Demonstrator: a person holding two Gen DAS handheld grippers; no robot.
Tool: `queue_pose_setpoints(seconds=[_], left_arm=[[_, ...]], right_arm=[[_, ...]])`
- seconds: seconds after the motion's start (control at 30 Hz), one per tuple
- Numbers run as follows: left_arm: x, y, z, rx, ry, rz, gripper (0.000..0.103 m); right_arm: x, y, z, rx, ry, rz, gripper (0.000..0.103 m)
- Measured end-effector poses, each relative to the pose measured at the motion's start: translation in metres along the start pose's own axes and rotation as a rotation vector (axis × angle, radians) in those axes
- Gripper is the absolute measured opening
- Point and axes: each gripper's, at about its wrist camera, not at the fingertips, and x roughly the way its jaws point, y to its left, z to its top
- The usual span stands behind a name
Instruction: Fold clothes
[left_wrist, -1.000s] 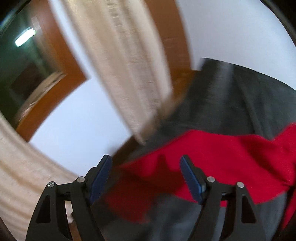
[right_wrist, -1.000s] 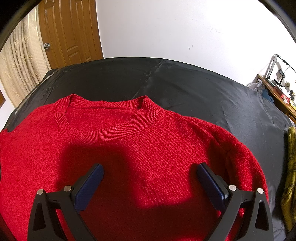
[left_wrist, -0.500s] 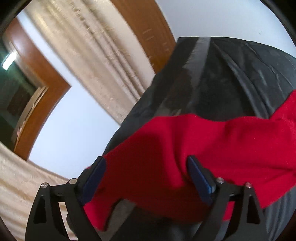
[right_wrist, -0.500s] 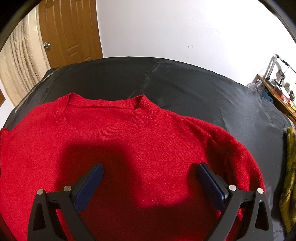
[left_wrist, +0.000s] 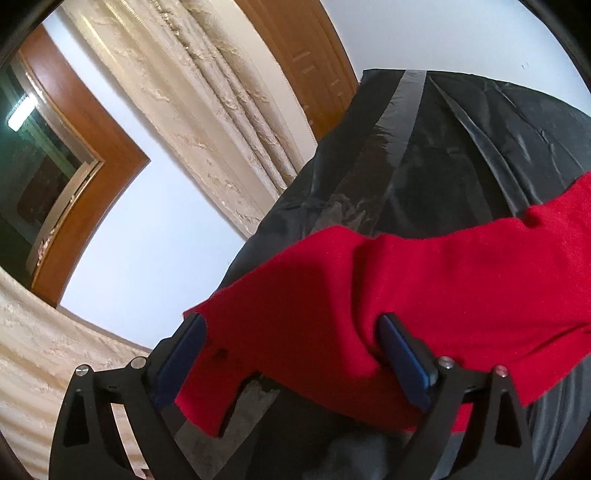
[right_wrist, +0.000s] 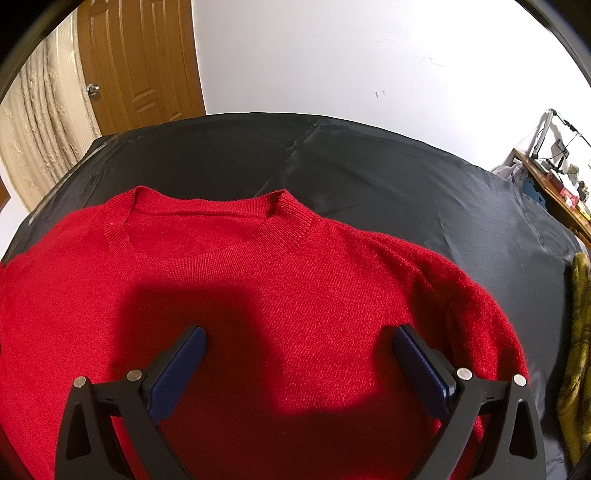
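Both claws spread; red sweater sleeve @ black sheet edge

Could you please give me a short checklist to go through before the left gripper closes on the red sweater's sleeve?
1. Left gripper jaws open: ok; they have just been opening and stand wide.
2. Sleeve between the left jaws: ok, red fabric spans the gap, bunched against the right finger.
3. Sleeve end on the black cloth: not ok, it hangs over the edge.
4. Red sweater body flat, collar up: ok in the right wrist view.
5. Right gripper open, above the chest: ok; contact cannot tell.
6. Yellow-patterned fabric apart from the sweater: ok, it lies at the cloth's right edge.
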Motion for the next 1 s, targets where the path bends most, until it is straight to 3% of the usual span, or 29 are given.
queue_pose_setpoints(seconds=[0.13, 0.27, 0.37, 0.43, 0.6, 0.73, 0.83, 1.0], left_arm=[[0.007, 0.017, -0.014, -0.015, 0.038, 0.036, 0.099], [0.011, 0.038, -0.019, -0.115, 0.061, -0.053, 0.101], [-0.003, 0.023, -0.018, -0.101, 0.035, -0.072, 0.101], [-0.017, 0.005, -0.002, -0.072, -0.020, -0.131, 0.101], [-0.065, -0.068, 0.038, 0.012, -0.135, -0.330, 0.101], [-0.084, -0.142, 0.066, 0.114, -0.155, -0.457, 0.101], [-0.097, -0.210, 0.083, 0.250, -0.186, -0.449, 0.101], [-0.074, -0.281, 0.108, 0.295, -0.092, -0.467, 0.101]], right_arm=[[0.000, 0.000, 0.000, 0.000, 0.000, 0.000, 0.103], [0.000, -0.001, 0.000, -0.001, 0.000, 0.000, 0.103], [0.000, -0.001, 0.000, -0.001, 0.000, 0.001, 0.103], [0.000, -0.001, 0.000, -0.001, -0.001, 0.001, 0.103], [0.000, -0.001, 0.000, -0.002, -0.001, 0.001, 0.103], [0.000, -0.001, 0.000, -0.002, -0.001, 0.001, 0.103], [0.000, -0.001, 0.000, -0.003, -0.001, 0.001, 0.103], [0.000, -0.001, 0.000, -0.003, -0.001, 0.002, 0.103]])
